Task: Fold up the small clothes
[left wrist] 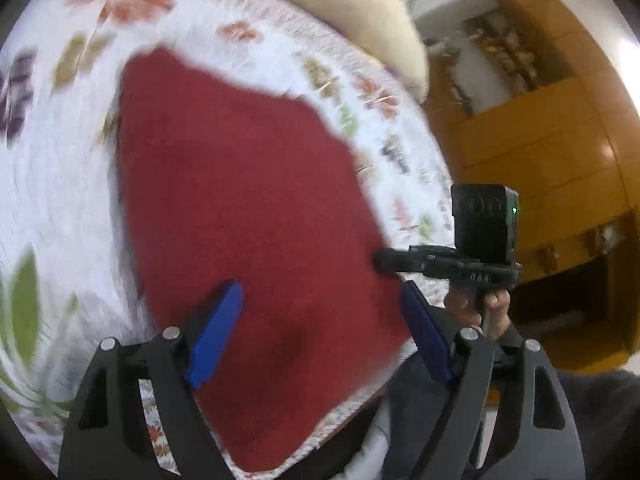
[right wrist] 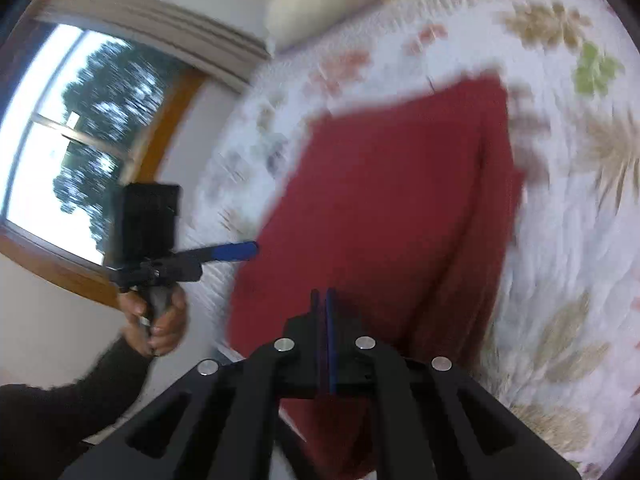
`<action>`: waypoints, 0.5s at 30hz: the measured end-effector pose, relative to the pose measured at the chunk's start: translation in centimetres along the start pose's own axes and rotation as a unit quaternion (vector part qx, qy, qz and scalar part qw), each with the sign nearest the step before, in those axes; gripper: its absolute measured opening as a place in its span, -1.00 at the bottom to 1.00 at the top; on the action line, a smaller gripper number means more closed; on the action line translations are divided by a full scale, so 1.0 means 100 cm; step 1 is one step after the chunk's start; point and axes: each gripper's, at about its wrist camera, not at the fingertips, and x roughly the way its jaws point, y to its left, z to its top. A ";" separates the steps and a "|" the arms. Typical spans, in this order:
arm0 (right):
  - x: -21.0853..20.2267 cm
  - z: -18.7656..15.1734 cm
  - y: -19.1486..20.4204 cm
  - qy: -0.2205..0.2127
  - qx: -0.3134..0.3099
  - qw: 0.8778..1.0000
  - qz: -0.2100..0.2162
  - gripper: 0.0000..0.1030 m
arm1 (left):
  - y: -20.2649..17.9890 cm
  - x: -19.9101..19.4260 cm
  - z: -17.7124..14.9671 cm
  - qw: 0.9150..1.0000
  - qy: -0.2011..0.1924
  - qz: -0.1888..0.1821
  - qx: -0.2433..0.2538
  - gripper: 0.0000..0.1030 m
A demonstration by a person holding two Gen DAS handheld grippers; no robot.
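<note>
Lying flat on the bed, the red cloth spreads over a white bedspread printed with leaves, its near edge close to the bed's edge. The pictures are blurred, so what garment it is cannot be told; in the right wrist view a lengthwise fold or layered edge runs along its right side.

The left gripper hovers above the near part of the cloth, its blue fingers spread wide with nothing between them. In the right wrist view it appears from the side, held in a hand with a dark sleeve, its blue tip at the cloth's left edge.

The right gripper has its fingers pressed close together, almost touching. Red cloth shows just under and before them, but whether they pinch it cannot be told. In the left wrist view this gripper sits at the cloth's right edge, gripped by a hand.

A cream pillow lies at the head of the bed. A window is on one side and an orange cabinet on the other.
</note>
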 end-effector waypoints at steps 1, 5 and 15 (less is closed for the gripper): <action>0.010 -0.004 -0.006 0.010 -0.003 1.000 -0.022 -1.00 | 0.005 0.004 -0.002 1.000 -0.004 -0.004 -0.005 0.54; 0.000 -0.010 -0.002 -0.001 -0.006 0.999 -0.048 -1.00 | -0.008 -0.010 -0.001 1.000 -0.022 -0.011 -0.012 0.53; 0.001 -0.043 0.003 0.026 -0.014 0.998 -0.055 -1.00 | 0.001 0.010 -0.054 1.000 0.013 -0.021 -0.013 0.29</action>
